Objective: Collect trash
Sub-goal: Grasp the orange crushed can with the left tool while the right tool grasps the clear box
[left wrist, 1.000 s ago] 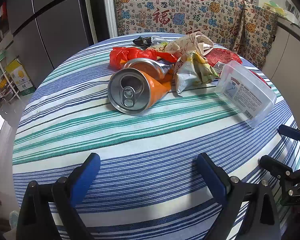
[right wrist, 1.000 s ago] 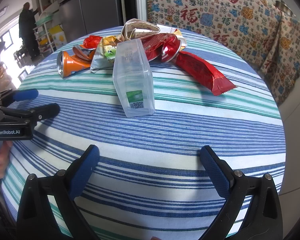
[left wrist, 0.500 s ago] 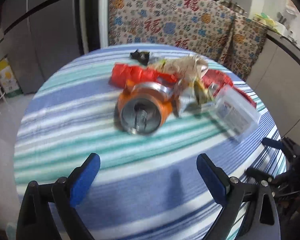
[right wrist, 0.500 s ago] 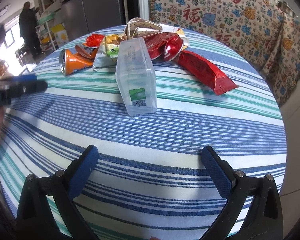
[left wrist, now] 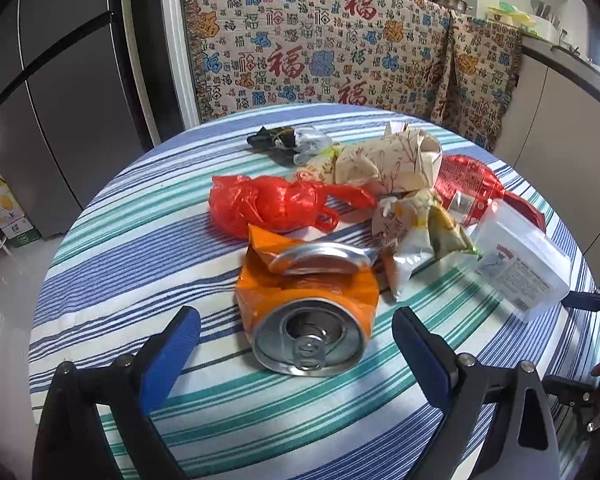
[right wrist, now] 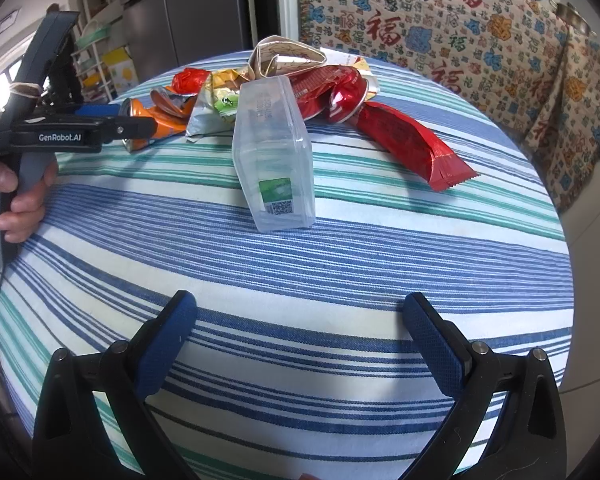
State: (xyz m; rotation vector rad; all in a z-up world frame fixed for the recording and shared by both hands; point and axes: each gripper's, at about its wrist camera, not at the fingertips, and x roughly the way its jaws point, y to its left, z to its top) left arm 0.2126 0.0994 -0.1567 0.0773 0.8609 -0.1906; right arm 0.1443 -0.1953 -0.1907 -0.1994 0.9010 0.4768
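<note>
A crushed orange can (left wrist: 306, 312) lies on the striped round table (left wrist: 120, 240), its silver top facing my left gripper (left wrist: 296, 332). That gripper is open, its blue pads on either side of the can's top, apart from it. Behind the can lie a red plastic bag (left wrist: 276, 204), crumpled wrappers (left wrist: 416, 232), a beige paper carton (left wrist: 388, 160) and a clear plastic box (left wrist: 520, 264). My right gripper (right wrist: 300, 324) is open and empty over the near table edge, well short of the clear box (right wrist: 274, 152). The can (right wrist: 156, 122) and the left gripper (right wrist: 112, 120) also show in the right wrist view.
A long red snack packet (right wrist: 412, 140) lies right of the box. A small dark wrapper (left wrist: 284, 140) sits at the far side. A patterned cloth (left wrist: 340, 48) hangs behind the table, with a grey fridge (left wrist: 60, 80) to the left.
My left gripper has moved forward to the orange can, which now sits between its open pads. The right gripper has edged slightly closer to the clear box.
</note>
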